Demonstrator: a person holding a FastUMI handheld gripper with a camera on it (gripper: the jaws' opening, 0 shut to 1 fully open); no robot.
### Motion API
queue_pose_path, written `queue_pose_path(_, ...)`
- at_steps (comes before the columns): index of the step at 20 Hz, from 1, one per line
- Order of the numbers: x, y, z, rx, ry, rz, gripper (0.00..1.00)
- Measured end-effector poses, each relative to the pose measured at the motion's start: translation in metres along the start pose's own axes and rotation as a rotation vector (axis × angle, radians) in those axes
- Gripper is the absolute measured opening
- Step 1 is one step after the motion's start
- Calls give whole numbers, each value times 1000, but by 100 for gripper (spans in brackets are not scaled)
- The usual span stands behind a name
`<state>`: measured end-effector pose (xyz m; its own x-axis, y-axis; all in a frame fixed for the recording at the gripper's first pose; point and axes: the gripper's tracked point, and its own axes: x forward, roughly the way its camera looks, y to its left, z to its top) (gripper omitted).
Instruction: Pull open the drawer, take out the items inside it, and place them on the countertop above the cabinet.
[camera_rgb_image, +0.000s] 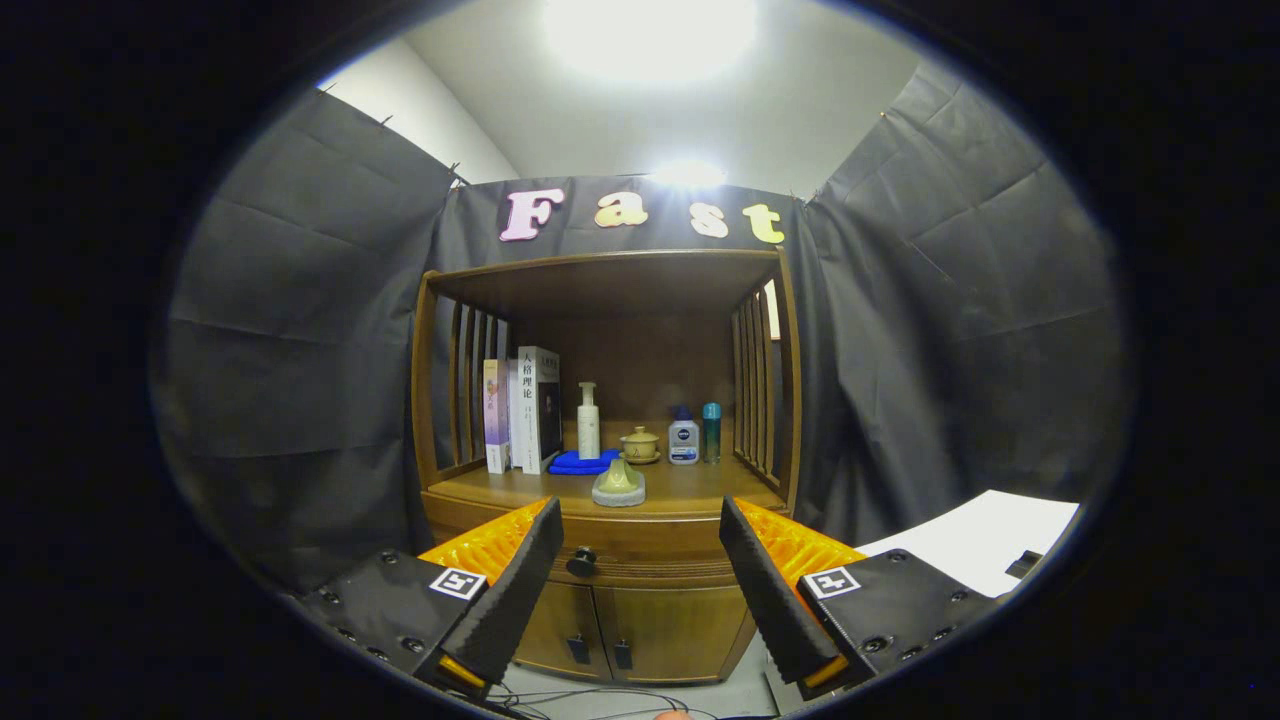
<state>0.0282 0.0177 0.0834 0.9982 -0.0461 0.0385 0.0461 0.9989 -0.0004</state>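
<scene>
Gripper (640, 540) spread wide, holding nothing, well short of the cabinet (640, 625). Drawer (640, 550) shut, its dark knob (582, 561) between the fingers, nearer the left one. Counter (690, 490) above holds books (525, 410), bottles (684, 438), a lidded cup (640, 444).

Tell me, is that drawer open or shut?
Shut: the drawer front sits flush with the cabinet, its knob untouched between the open gripper fingers.

Closed wooden drawer (640, 558) (dark round knob (582, 561)) beneath countertop (690, 492)
</scene>
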Motion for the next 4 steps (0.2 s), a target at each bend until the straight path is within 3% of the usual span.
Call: queue_pose_path(4, 1, 2, -3, 19, 9, 4, 99)
